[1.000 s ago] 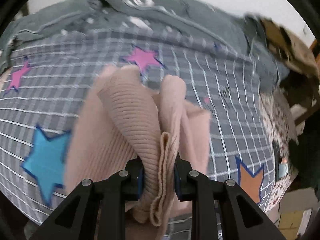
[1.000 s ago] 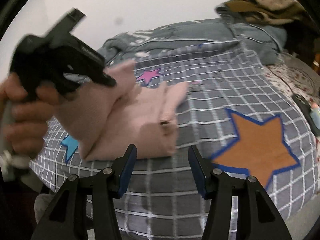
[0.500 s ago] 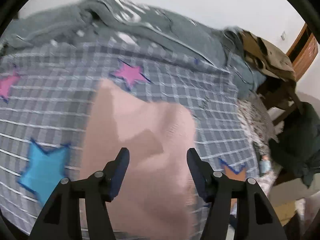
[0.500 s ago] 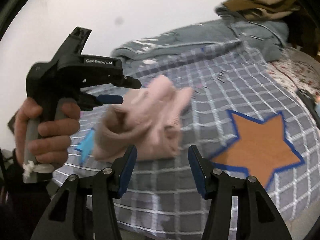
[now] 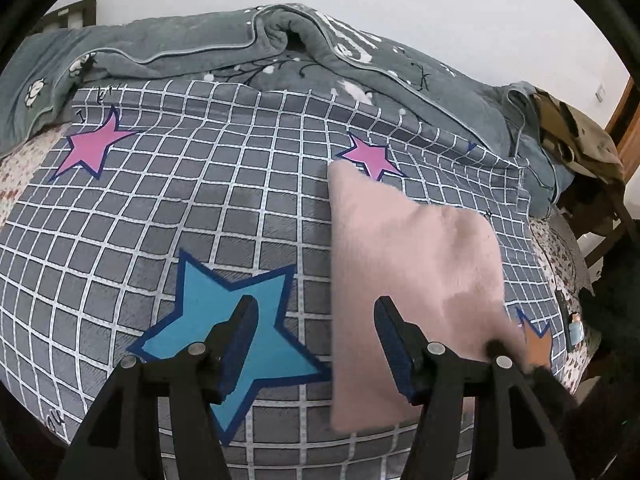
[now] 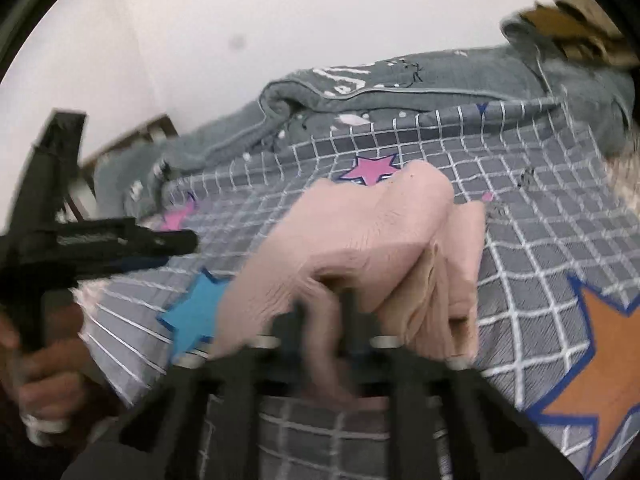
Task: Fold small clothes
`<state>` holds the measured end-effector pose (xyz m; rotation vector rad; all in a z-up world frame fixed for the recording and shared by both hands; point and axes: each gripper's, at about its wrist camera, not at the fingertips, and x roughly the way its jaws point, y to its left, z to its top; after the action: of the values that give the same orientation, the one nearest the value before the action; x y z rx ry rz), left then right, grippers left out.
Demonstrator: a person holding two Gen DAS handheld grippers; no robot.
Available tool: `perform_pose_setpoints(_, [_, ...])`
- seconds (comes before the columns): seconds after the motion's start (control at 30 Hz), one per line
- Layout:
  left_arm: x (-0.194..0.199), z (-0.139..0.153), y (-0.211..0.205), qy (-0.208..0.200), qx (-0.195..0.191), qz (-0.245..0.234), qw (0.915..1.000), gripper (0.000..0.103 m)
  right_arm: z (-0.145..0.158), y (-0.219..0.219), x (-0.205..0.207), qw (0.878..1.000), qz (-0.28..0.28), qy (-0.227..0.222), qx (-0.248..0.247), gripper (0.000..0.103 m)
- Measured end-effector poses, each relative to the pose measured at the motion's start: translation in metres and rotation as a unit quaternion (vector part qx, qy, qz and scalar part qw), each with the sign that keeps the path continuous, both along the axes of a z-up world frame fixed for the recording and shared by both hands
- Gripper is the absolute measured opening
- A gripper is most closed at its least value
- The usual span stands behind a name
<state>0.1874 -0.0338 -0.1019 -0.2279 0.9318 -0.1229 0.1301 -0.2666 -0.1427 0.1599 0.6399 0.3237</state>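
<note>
A folded pink knit garment (image 5: 412,280) lies on the grey checked bedspread (image 5: 200,208) with coloured stars. My left gripper (image 5: 314,344) is open and empty above the blue star (image 5: 240,328), just left of the garment. In the right wrist view my right gripper (image 6: 324,312) is shut on the near edge of the pink garment (image 6: 360,240), which bunches up around the blurred fingers. The left gripper (image 6: 100,240) also shows there at the left, held in a hand, apart from the garment.
A rumpled grey blanket (image 5: 248,48) lies along the far side of the bed. Brown clothes (image 5: 576,136) are piled at the far right by a wooden frame. An orange star (image 6: 600,368) marks the bedspread to the right. White wall behind.
My left gripper let go of the pink garment, opened and drew back left. My right gripper moved in and closed on the garment's near edge.
</note>
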Motion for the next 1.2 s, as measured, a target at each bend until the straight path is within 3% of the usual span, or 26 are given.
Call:
perform_pose_setpoints(0.13, [-0.007,-0.01,-0.008,-0.01,0.005,-0.021,0.9997,0.058,0.009,-0.045,-0.029,0.998,-0.044,-0.032,0.04,0.006])
perform_pose_setpoints(0.23, [-0.011,-0.019,-0.021,-0.014,-0.007,-0.044,0.9989,0.058,-0.016,-0.068,-0.027,0.995,-0.074,0.006,0.061,0.006])
perform_pose_setpoints(0.3, [-0.01,-0.03,-0.03,-0.005,-0.008,-0.056,0.9984,0.058,-0.04,-0.066,-0.018,0.996,-0.06,0.049,0.053,0.006])
perform_pose_setpoints(0.4, [-0.01,-0.042,-0.044,-0.004,0.021,-0.058,0.9981,0.059,-0.044,-0.06,-0.022,0.997,-0.051,0.049,0.033,0.008])
perform_pose_setpoints(0.53, [-0.011,-0.043,-0.042,-0.014,0.024,-0.063,0.9976,0.059,-0.018,-0.068,-0.024,0.998,-0.051,0.019,0.042,0.042])
perform_pose_setpoints(0.67, [-0.007,-0.043,-0.033,-0.009,-0.012,-0.071,0.9974,0.059,0.0,-0.071,-0.002,0.996,-0.055,0.005,0.066,0.057])
perform_pose_setpoints(0.8, [-0.008,-0.044,-0.03,-0.018,-0.017,-0.082,0.9964,0.059,-0.011,-0.059,0.037,0.994,-0.073,0.045,0.063,0.056])
perform_pose_setpoints(0.83, [-0.008,-0.044,-0.03,-0.021,-0.017,-0.085,0.996,0.059,-0.016,-0.056,0.045,0.994,-0.078,0.056,0.056,0.049])
perform_pose_setpoints(0.87, [-0.008,-0.043,-0.03,-0.024,-0.019,-0.089,0.9956,0.059,-0.019,-0.053,0.048,0.994,-0.079,0.06,0.048,0.031])
perform_pose_setpoints(0.97, [-0.01,-0.041,-0.029,-0.036,-0.032,-0.107,0.9931,0.059,-0.007,-0.044,0.039,0.999,-0.042,-0.002,-0.008,0.02])
perform_pose_setpoints(1.03, [-0.013,-0.039,-0.029,-0.047,-0.038,-0.118,0.9912,0.059,0.001,-0.064,0.033,0.998,-0.053,-0.028,0.034,0.02])
perform_pose_setpoints(1.1, [-0.013,-0.037,-0.032,-0.053,-0.046,-0.12,0.9903,0.059,-0.015,-0.089,0.045,0.994,-0.086,0.012,0.072,0.02])
perform_pose_setpoints(1.2, [-0.01,-0.038,-0.038,-0.044,-0.048,-0.12,0.9906,0.059,-0.042,-0.093,0.056,0.992,-0.101,0.053,0.053,0.023])
